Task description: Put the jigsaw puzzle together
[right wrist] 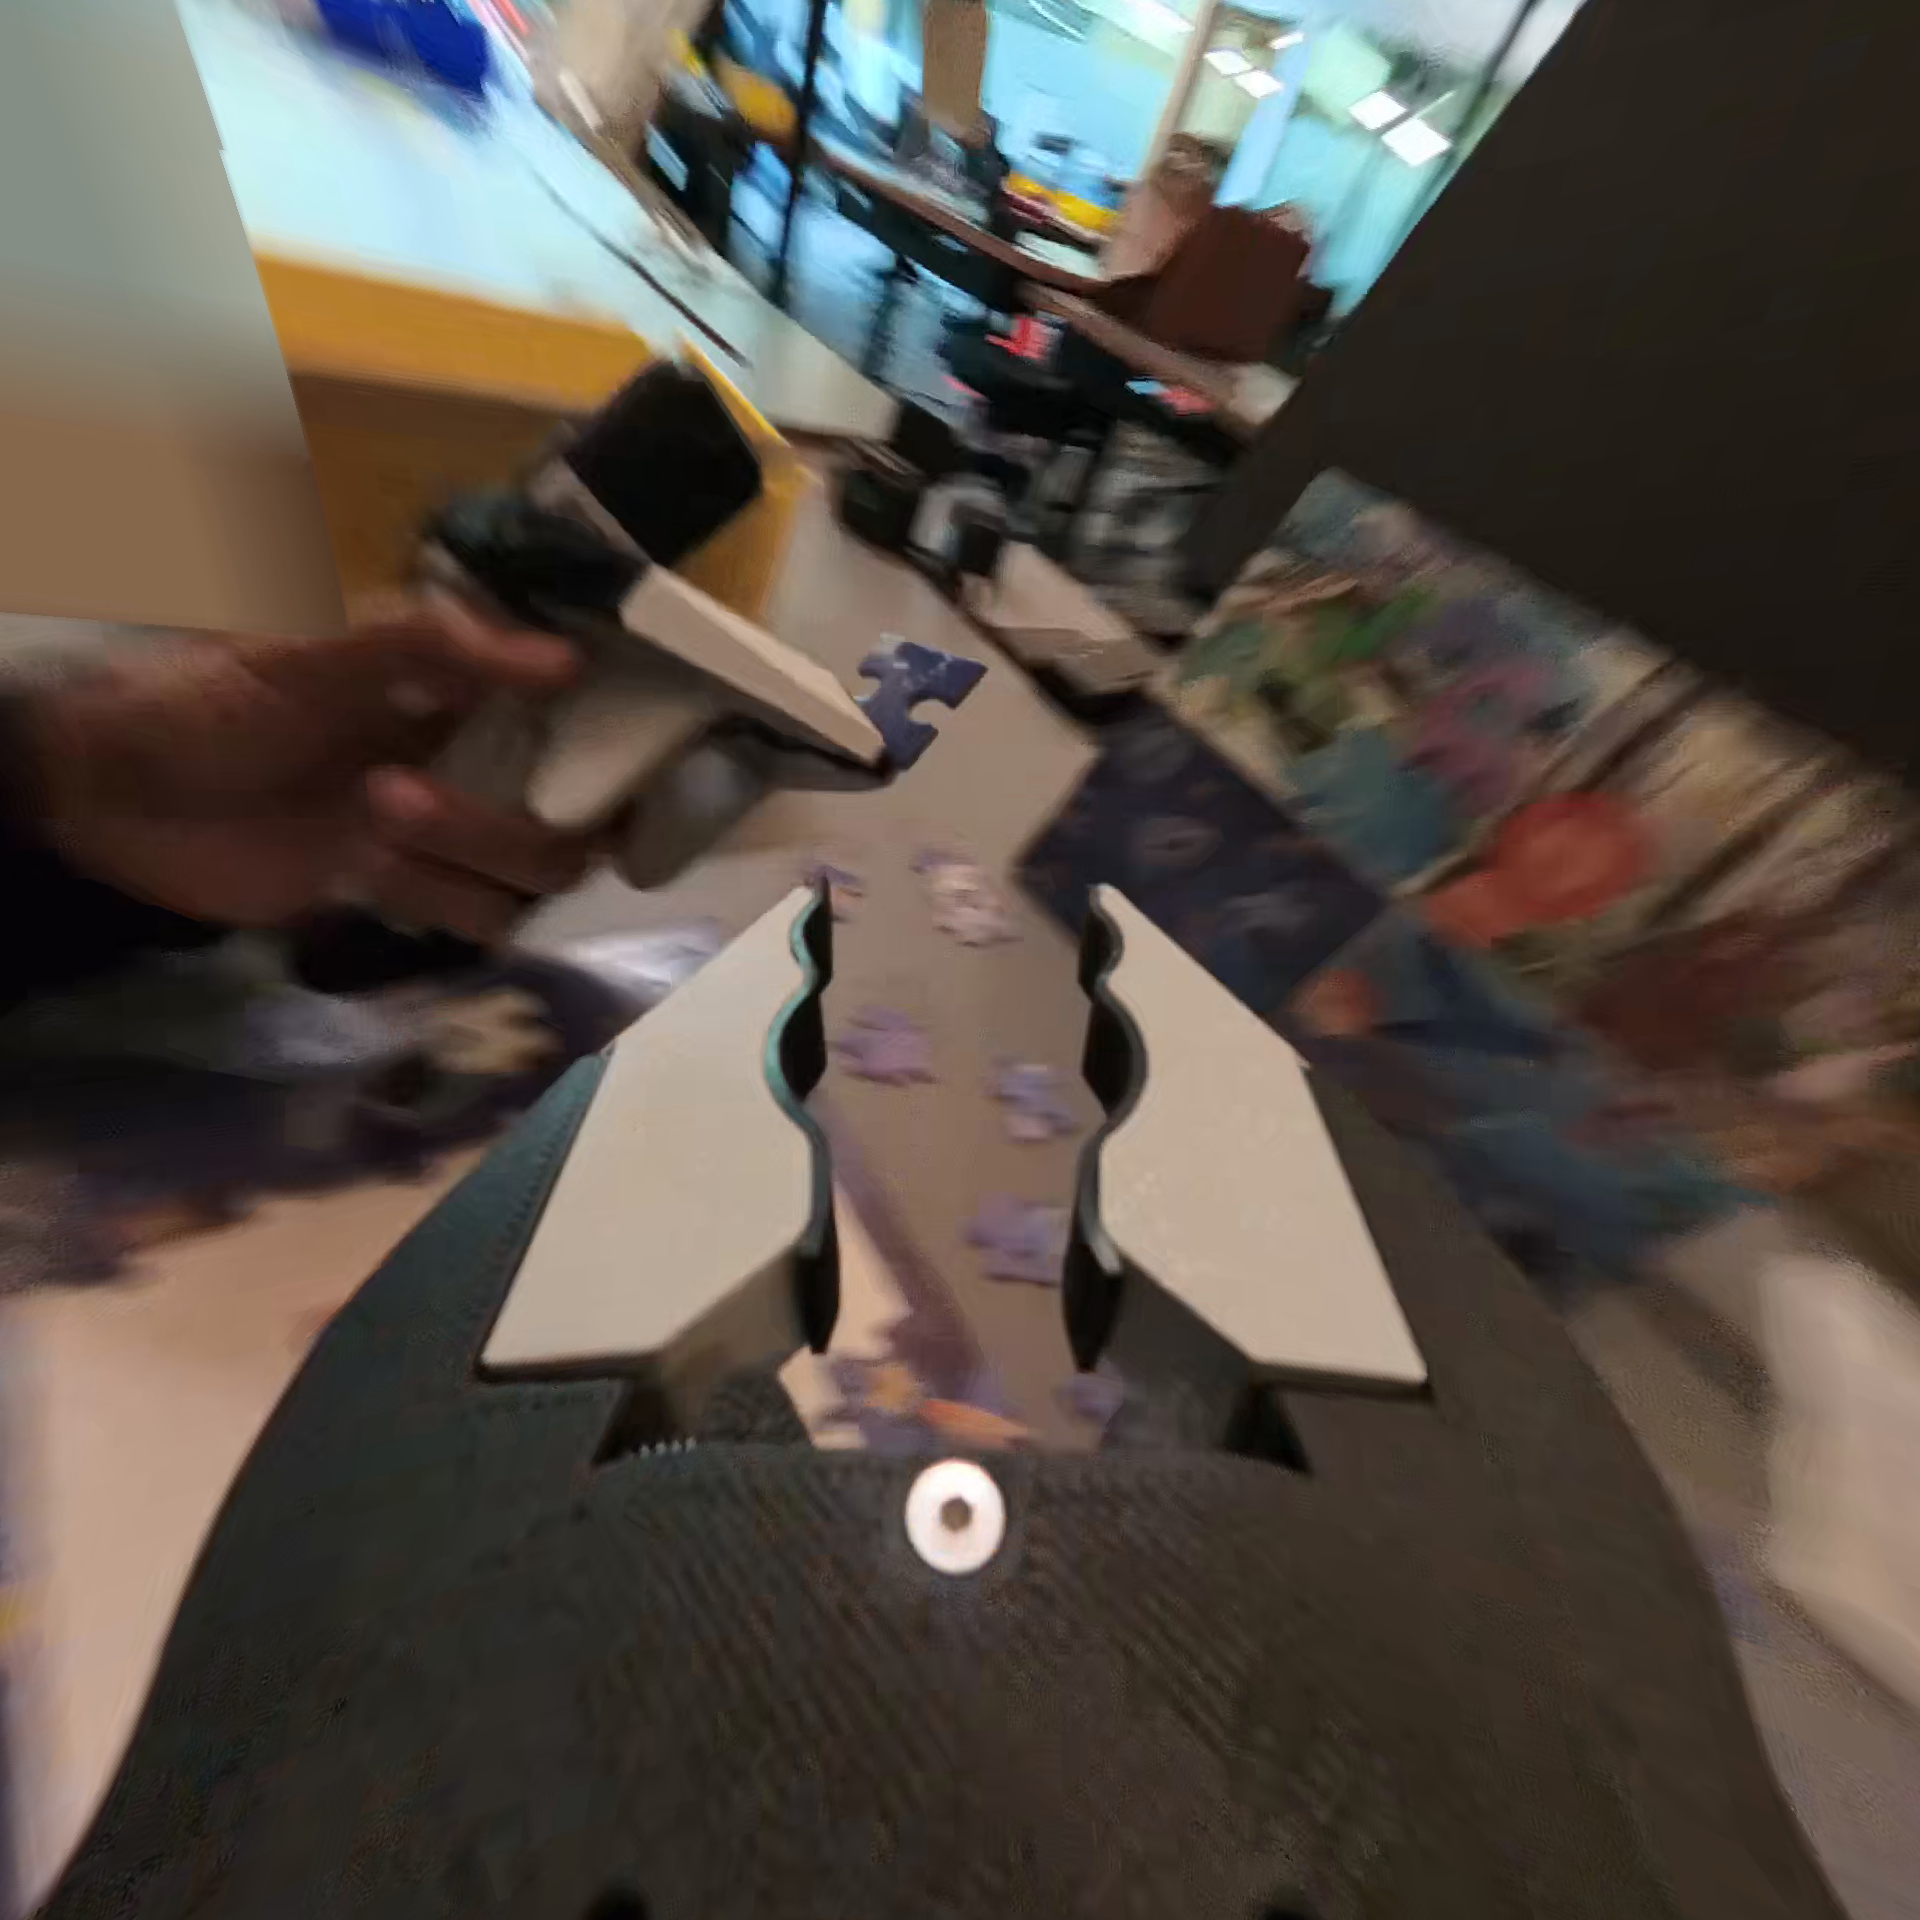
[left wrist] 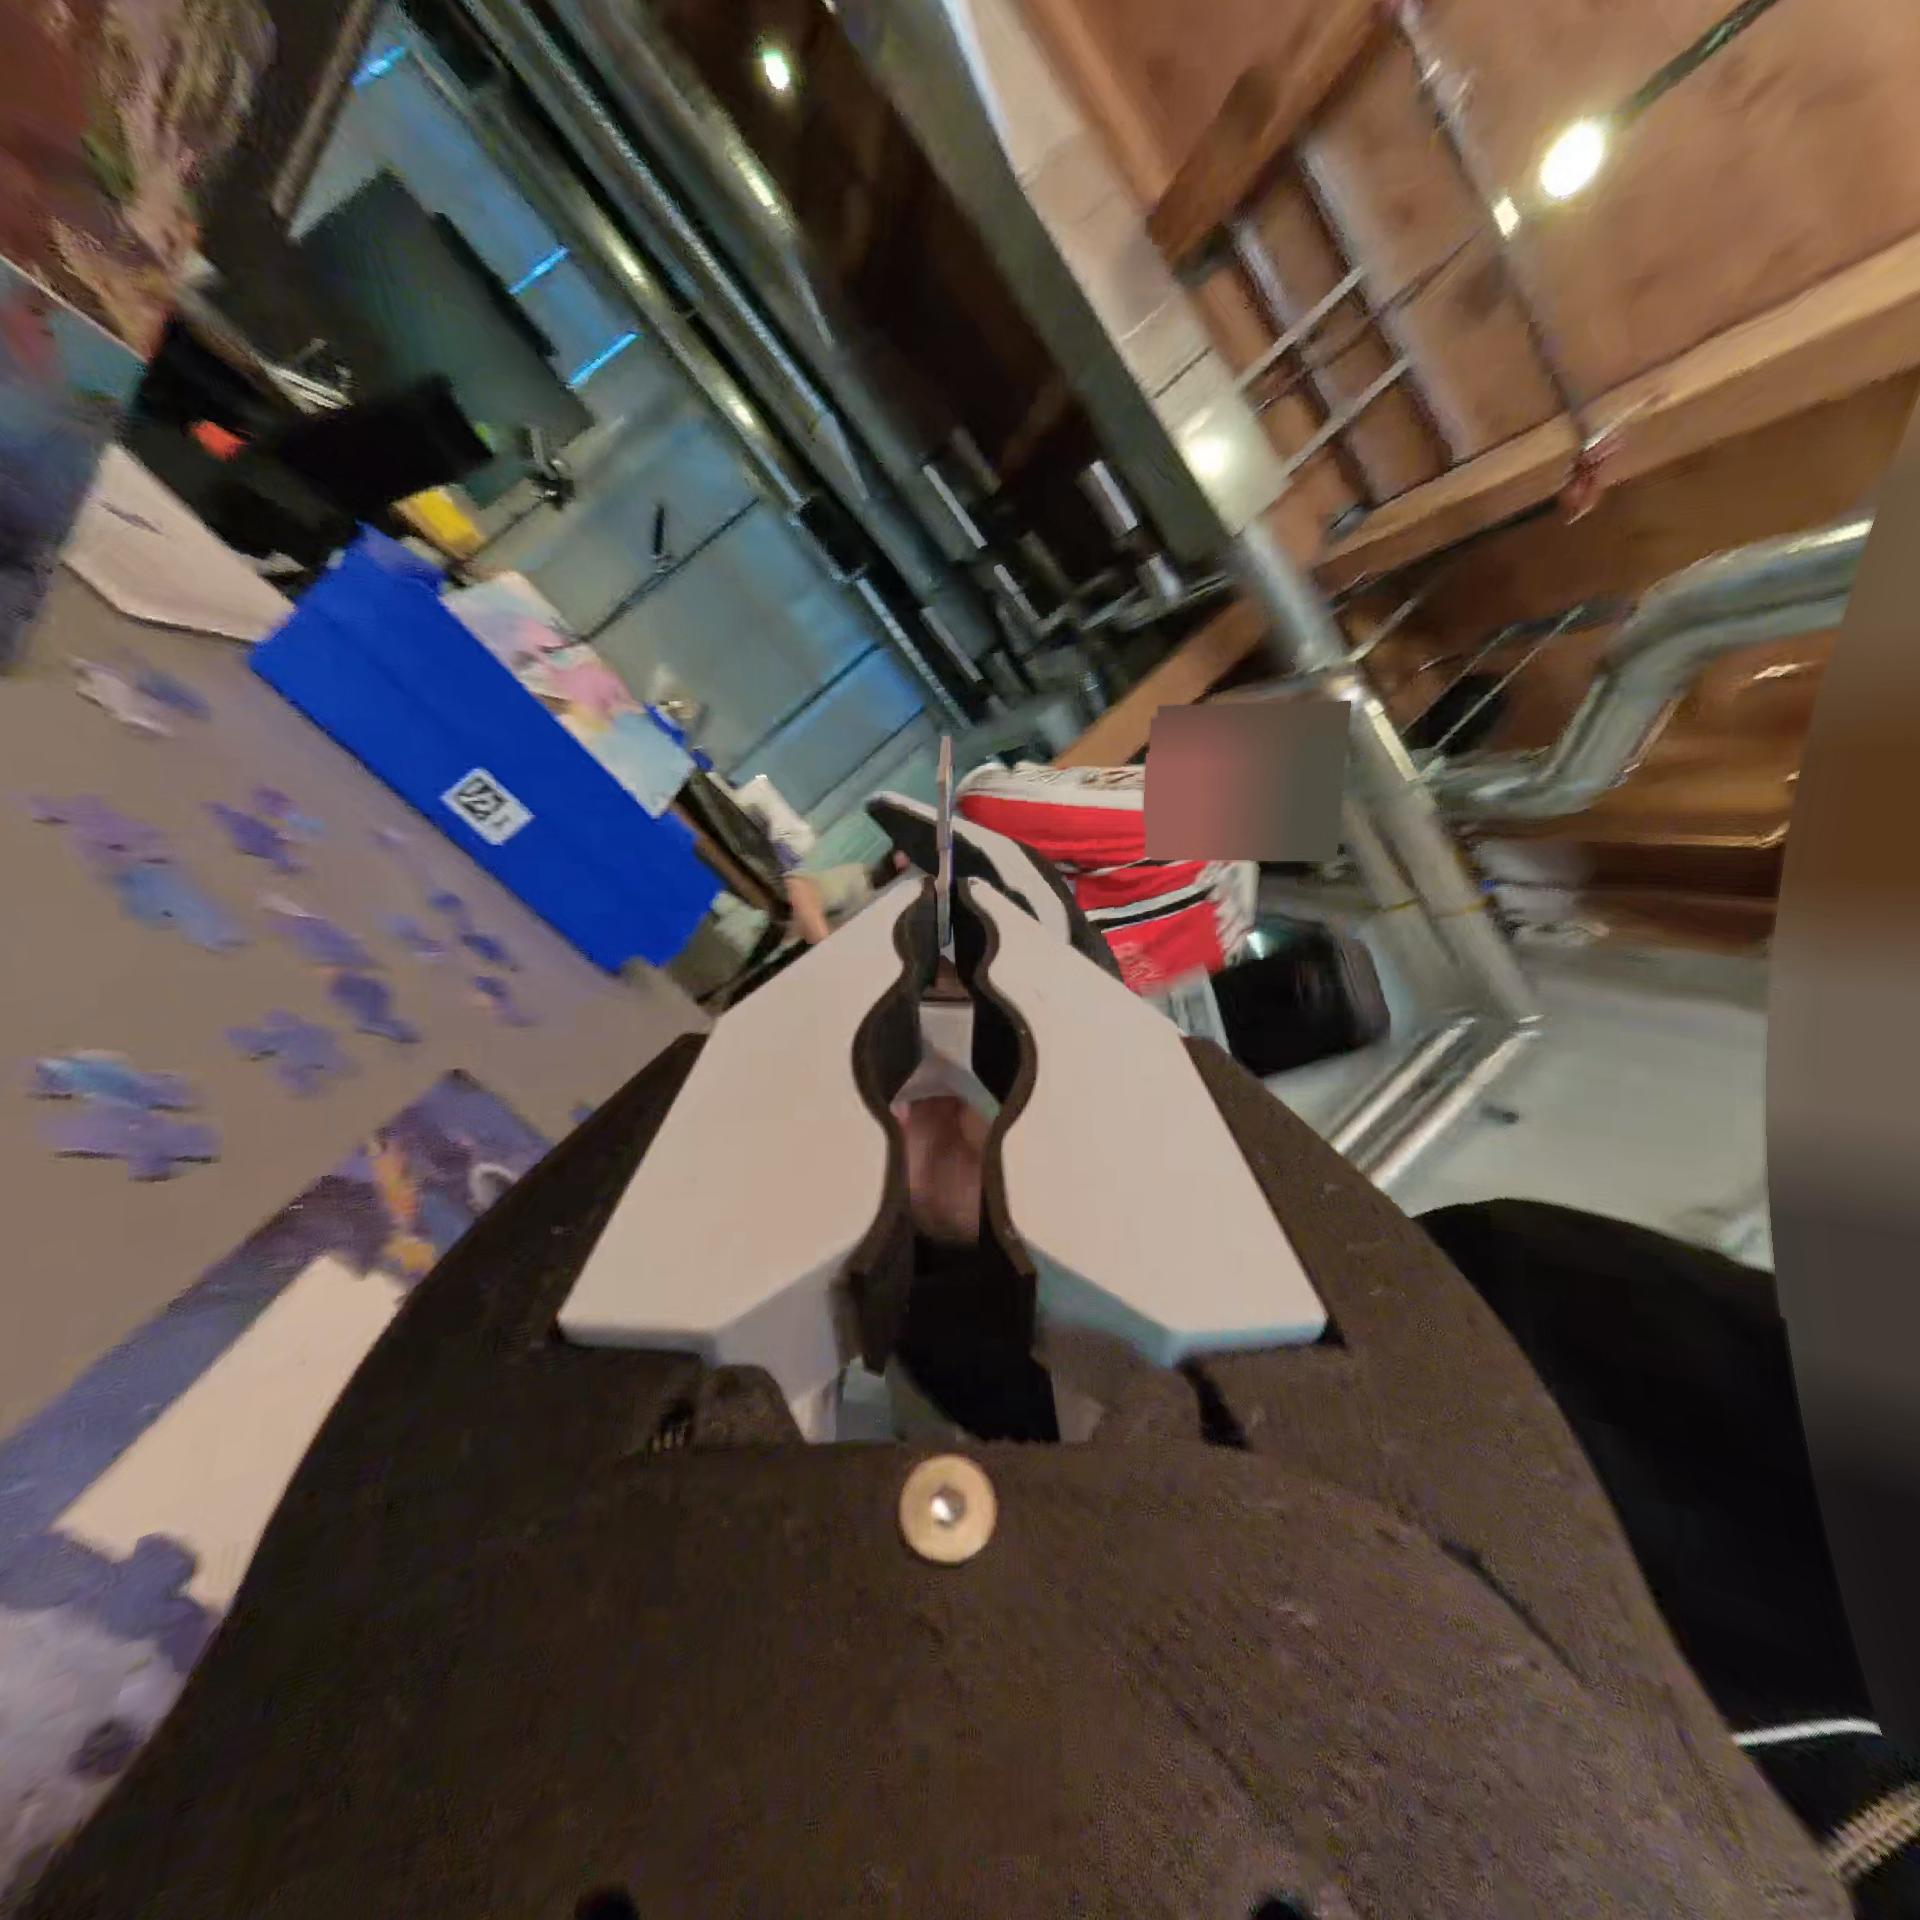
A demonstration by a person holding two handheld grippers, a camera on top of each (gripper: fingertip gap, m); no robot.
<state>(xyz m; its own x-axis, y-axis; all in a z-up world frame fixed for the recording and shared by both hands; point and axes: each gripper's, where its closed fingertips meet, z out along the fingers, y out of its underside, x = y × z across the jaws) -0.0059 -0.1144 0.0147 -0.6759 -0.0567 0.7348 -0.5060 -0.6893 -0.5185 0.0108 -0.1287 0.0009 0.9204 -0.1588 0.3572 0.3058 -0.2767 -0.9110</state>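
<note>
My left gripper (left wrist: 943, 896) is shut on a dark blue jigsaw piece (left wrist: 943, 810), which I see edge-on sticking up from the fingertips. In the right wrist view the left gripper (right wrist: 868, 750) is held in a hand at the left, in the air above the table, and pinches the same piece (right wrist: 920, 691) by one edge. My right gripper (right wrist: 956, 904) is open and empty above the table. Several loose purple-blue pieces (right wrist: 883, 1044) lie on the grey table below it and also show in the left wrist view (left wrist: 177, 904). A partly joined section of the puzzle (left wrist: 447, 1143) lies at the lower left.
A blue bin (left wrist: 468, 769) stands at the table's far side. A colourful printed picture sheet (right wrist: 1455, 831) lies to the right of the loose pieces. A person in red (left wrist: 1122, 862) is in the background. The person's hand (right wrist: 312, 769) holds the left gripper. My two grippers' fingertips are within a few centimetres of each other.
</note>
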